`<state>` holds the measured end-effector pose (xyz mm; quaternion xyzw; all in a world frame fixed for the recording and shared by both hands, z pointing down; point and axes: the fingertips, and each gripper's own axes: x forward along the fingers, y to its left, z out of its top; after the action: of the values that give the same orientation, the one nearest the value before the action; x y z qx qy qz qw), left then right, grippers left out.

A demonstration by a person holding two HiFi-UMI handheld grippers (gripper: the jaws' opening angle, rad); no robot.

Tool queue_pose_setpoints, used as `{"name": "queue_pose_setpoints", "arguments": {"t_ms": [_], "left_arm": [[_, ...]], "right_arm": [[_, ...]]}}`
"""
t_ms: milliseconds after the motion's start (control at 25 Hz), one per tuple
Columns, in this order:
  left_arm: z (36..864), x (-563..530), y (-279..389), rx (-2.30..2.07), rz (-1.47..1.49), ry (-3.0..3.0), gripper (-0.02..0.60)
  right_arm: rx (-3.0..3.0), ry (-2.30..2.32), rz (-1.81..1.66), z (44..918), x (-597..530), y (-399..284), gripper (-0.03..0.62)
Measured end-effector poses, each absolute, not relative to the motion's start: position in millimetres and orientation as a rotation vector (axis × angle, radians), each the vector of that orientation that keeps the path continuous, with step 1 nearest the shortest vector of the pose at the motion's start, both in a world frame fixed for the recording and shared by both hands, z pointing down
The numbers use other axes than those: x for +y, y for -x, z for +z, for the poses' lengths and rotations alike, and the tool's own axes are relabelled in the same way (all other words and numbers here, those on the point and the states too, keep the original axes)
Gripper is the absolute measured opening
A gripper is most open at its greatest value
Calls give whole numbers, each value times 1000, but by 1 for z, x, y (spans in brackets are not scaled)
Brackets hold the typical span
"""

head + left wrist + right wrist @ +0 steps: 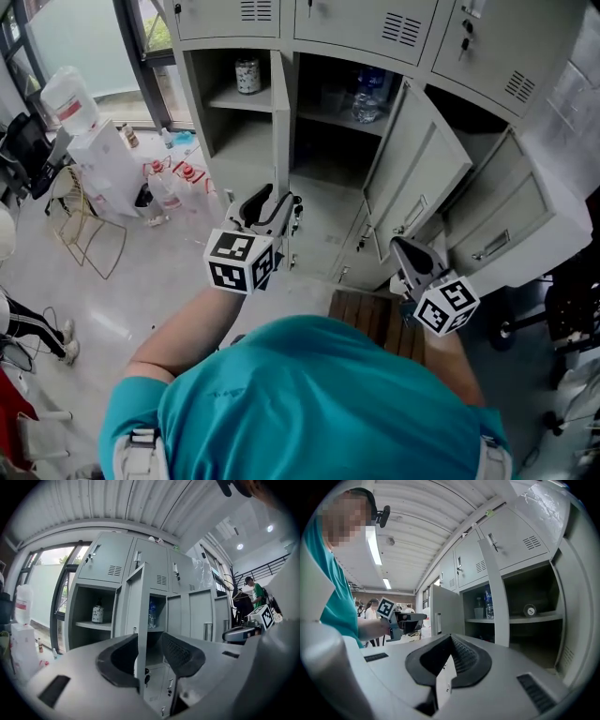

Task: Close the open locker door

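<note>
The grey lockers [375, 28] have several doors standing open. One open door [279, 122] is seen edge-on, and its thin edge [139, 606] runs between the jaws of my left gripper [274, 202] [146, 644]. Those jaws are apart, with a gap showing beside the right pad. A second open door [422, 150] swings out to the right. My right gripper [401, 248] [451, 641] is at that door's lower edge. Its pads are pressed together on a thin pale sheet edge [446, 674], which looks like that door's edge.
A jar [248, 75] and a water bottle [367, 94] stand on shelves inside the lockers. White boxes and a jug [94, 141] sit on the floor at left, beside a wire rack [89, 230]. A wooden slatted stand [370, 314] is below me. A person [255, 592] stands far right.
</note>
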<state>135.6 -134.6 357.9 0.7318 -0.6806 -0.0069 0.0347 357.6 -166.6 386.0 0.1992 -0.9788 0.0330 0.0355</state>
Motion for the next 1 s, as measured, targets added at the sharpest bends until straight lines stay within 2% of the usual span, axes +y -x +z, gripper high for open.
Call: {"name": "queue_pose_setpoints", "arguments": {"t_ms": [160,320,400,440,480,720,1000], "left_arm": [[352,-128,-138,-2107,-61,-2242,141],[353,-108,-130,-2121,-86,-2229,133],[352,-97,-121,-2142,-103,-2214,94],[351,-91,-116,-2155,-111,-2205,34],[350,-87,-112,-2166,-115,-2197,7],[354,-63,-91,-2198,-94,-2154,6],[358,-42,-45,-2187,-154,-2172,6]], "right_arm": [[-3031,-513,88,380,-171,-329,-2],[-3073,-258,68,368,-168,-273,7],[-3073,-123,38,362,-166,-240,70],[-3067,-62,24,361,-167,-224,89],[-3058,-9,11,360,-167,-209,102],[-3022,205,-85,363,-174,-142,137],[-3029,376,-113,369,-170,-112,138]]}}
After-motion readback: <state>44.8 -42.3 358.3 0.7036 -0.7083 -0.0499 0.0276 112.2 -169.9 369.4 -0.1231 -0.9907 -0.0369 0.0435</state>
